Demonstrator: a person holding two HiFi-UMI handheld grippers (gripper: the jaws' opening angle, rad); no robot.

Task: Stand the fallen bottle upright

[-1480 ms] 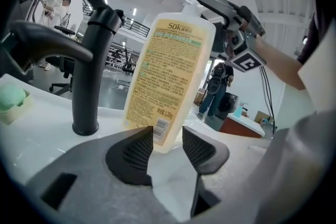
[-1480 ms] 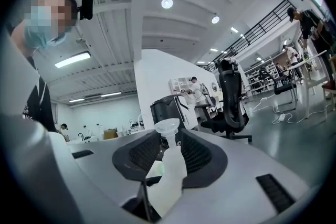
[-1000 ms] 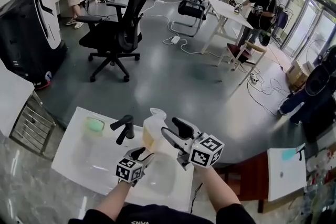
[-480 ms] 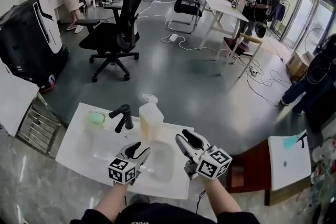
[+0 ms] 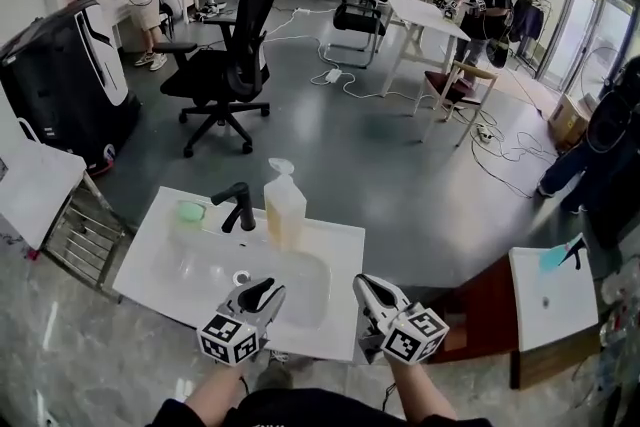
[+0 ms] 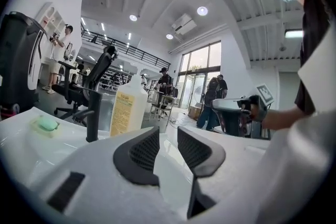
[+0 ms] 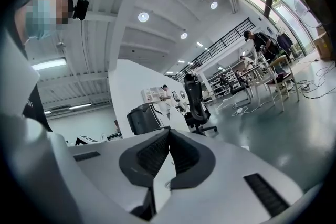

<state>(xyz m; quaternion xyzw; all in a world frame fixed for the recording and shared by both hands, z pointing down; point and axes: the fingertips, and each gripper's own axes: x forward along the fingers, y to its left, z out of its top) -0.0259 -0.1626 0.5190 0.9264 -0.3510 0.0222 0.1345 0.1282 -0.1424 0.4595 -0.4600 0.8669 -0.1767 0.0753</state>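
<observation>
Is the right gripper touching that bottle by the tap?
Apart. In the head view the right gripper, shut and empty, hangs well short of the upright bottle, with bare white sink between them.

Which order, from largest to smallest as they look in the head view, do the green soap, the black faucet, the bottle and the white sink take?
1. white sink
2. bottle
3. black faucet
4. green soap
</observation>
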